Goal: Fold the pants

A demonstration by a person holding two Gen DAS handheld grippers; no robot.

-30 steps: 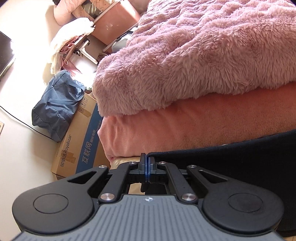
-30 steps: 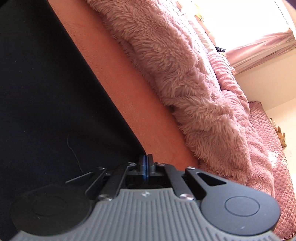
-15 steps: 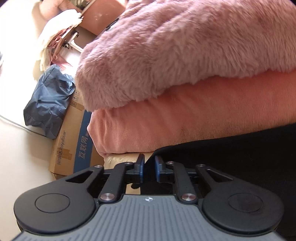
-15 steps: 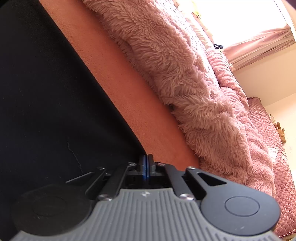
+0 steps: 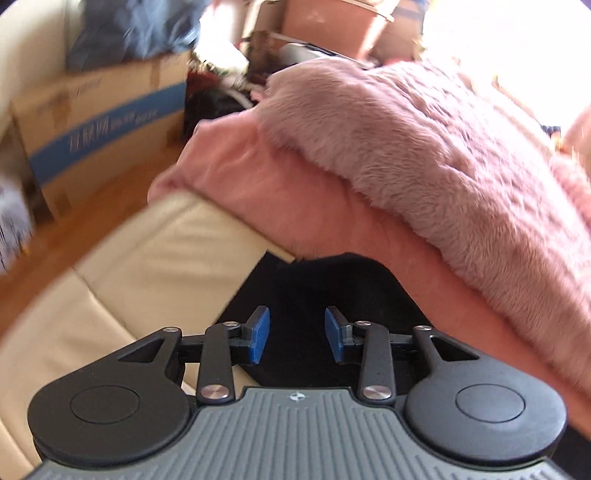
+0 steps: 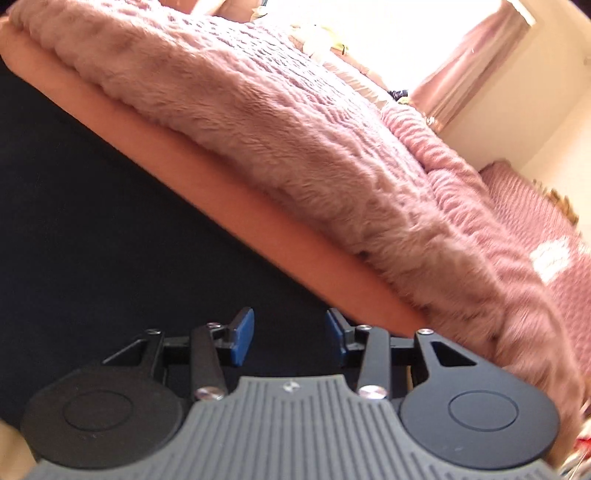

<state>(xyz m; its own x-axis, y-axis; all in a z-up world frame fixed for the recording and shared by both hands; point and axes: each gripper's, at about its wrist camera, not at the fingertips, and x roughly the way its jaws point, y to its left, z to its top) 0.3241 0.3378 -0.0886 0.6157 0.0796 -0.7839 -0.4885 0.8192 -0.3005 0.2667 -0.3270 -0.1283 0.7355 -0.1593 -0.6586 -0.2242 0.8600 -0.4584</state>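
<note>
The black pants (image 5: 325, 291) lie flat on the peach-pink bed sheet (image 5: 258, 192); in the left wrist view I see one corner of them at the bed's edge. My left gripper (image 5: 297, 334) is open and empty just above that corner. In the right wrist view the pants (image 6: 110, 229) fill the left half as a dark flat sheet. My right gripper (image 6: 290, 338) is open and empty over their edge beside the bare sheet (image 6: 258, 218).
A fluffy pink blanket (image 5: 424, 147) is piled behind the pants, and shows in the right wrist view (image 6: 314, 129). A cream padded bed frame (image 5: 140, 273) runs at left. A cardboard box (image 5: 99, 122) and blue bag (image 5: 140, 26) stand on the wooden floor.
Both grippers were shut on the pants' edge one second ago. The left opened first, then the right. Both have let go and pulled back, and the left view has swung.
</note>
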